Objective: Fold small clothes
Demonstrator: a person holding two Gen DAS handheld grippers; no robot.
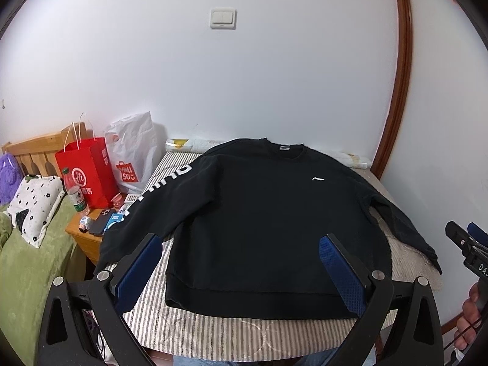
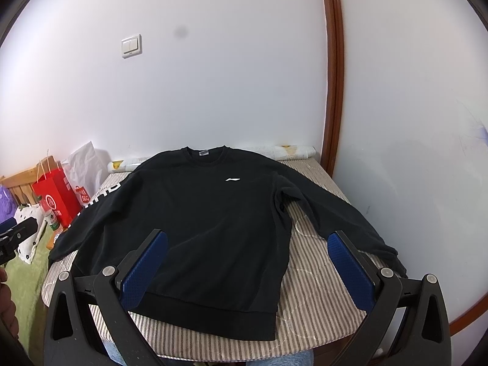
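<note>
A black long-sleeved sweatshirt [image 1: 259,213] lies flat, front up, on a small table with a striped cover [image 1: 244,332]. Its collar points to the wall and its hem faces me. It also shows in the right wrist view [image 2: 198,222]. The left sleeve with white letters [image 1: 146,195] hangs over the table's left edge. The right sleeve [image 2: 341,213] lies spread towards the right edge. My left gripper [image 1: 241,241] is open and empty above the hem. My right gripper [image 2: 247,238] is open and empty above the hem's right part.
A white wall stands right behind the table, with a brown door frame [image 2: 334,91] at the right. At the left are a red paper bag [image 1: 88,174], a white plastic bag [image 1: 134,155], a bottle [image 1: 76,195], a wooden nightstand [image 1: 85,238] and a bed with a green blanket [image 1: 27,268].
</note>
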